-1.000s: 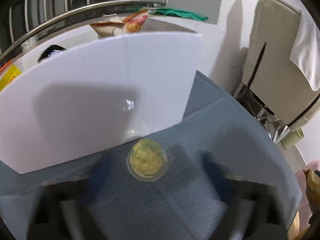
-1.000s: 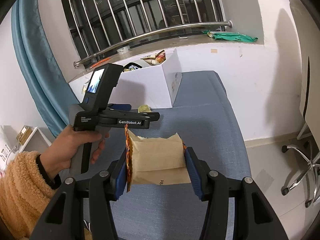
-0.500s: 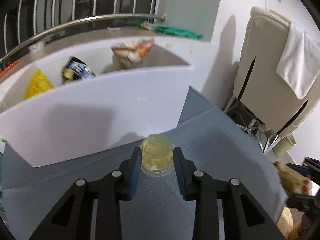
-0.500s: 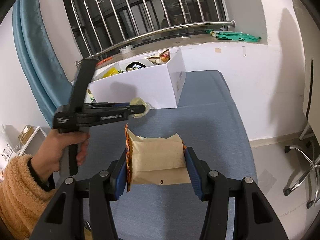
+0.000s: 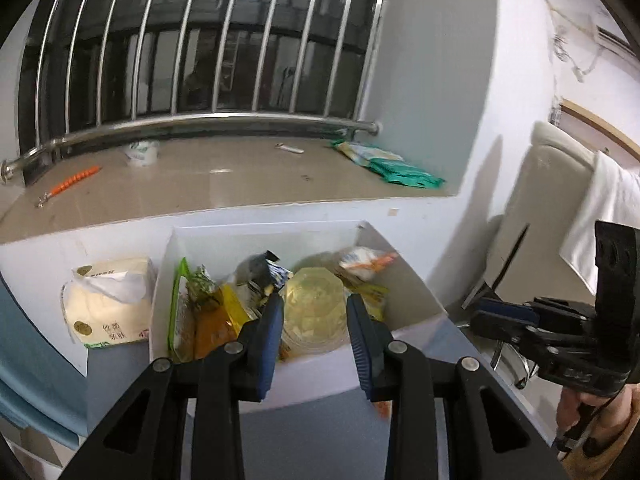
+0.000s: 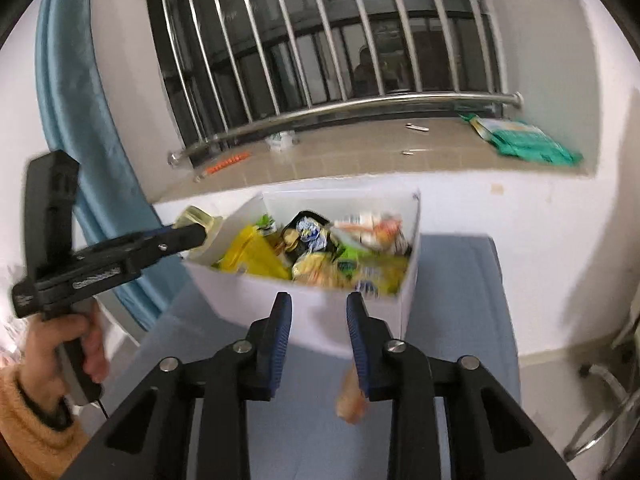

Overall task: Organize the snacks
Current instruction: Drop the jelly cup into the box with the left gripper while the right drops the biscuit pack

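Observation:
My left gripper (image 5: 315,312) is shut on a clear yellow jelly cup (image 5: 314,310) and holds it above the open white box (image 5: 320,372) full of snack packets. In the right wrist view the left gripper (image 6: 196,226) shows at the box's left corner with the jelly cup (image 6: 198,218) in its tip. My right gripper (image 6: 318,332) is open, its fingers (image 6: 280,328) apart in front of the white box (image 6: 320,316). A blurred tan snack (image 6: 350,400) shows just below the right finger, apart from the pads.
The box stands on a blue-grey surface (image 6: 456,320) against a white wall below a tiled window sill (image 5: 208,184) with a steel rail. A white tissue pack (image 5: 106,300) lies left of the box. Green packets (image 6: 524,140) lie on the sill. A blue curtain (image 6: 80,120) hangs left.
My left gripper closed on the jelly cup, lifted it off the surface and carried it over the box. My right gripper opened; the tan snack bag has left its pads.

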Tool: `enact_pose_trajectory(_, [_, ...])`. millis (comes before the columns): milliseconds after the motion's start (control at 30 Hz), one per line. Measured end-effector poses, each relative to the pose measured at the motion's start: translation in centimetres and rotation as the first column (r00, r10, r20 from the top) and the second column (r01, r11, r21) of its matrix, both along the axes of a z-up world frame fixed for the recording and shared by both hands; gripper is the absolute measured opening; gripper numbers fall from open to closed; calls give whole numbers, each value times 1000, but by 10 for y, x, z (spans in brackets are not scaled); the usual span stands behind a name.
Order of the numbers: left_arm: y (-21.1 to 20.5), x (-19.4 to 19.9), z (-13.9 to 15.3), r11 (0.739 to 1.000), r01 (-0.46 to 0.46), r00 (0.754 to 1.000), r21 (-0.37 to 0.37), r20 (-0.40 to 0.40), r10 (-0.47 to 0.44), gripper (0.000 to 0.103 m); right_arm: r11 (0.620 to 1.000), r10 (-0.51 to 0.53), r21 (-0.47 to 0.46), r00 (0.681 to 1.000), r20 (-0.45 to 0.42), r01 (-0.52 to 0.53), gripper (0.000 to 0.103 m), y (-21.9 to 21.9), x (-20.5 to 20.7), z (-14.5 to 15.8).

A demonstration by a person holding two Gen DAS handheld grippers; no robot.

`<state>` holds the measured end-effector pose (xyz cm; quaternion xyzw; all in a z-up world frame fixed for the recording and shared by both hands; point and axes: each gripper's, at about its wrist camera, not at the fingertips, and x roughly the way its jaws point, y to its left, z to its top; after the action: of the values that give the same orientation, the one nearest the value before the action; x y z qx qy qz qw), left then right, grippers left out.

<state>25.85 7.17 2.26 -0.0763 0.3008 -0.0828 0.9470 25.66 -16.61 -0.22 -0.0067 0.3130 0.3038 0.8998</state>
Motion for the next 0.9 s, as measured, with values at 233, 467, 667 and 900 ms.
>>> enact_pose_trajectory(233, [3,12,-7,1000,8,1000,9,-13,-8,36,999,-36,-14,998,-51,36,61,1,23,-8])
enact_pose_trajectory(467, [-3,14,-9,1000,21,1000,3,-6,-21,36,982,-116,-158,992,-54,106,103,-5,-5,-68])
enact_pose_trajectory(667, [-8,12,-5,999,31,1000,16,-6,-31,36,955,-97,-291,987,-127,56,102,22,2,-128])
enact_pose_trajectory(900, [-1,21,-10,1000,17,1000,13,-27,-16,36,956,-85,-294,975,-205,22,73,33,23,-150])
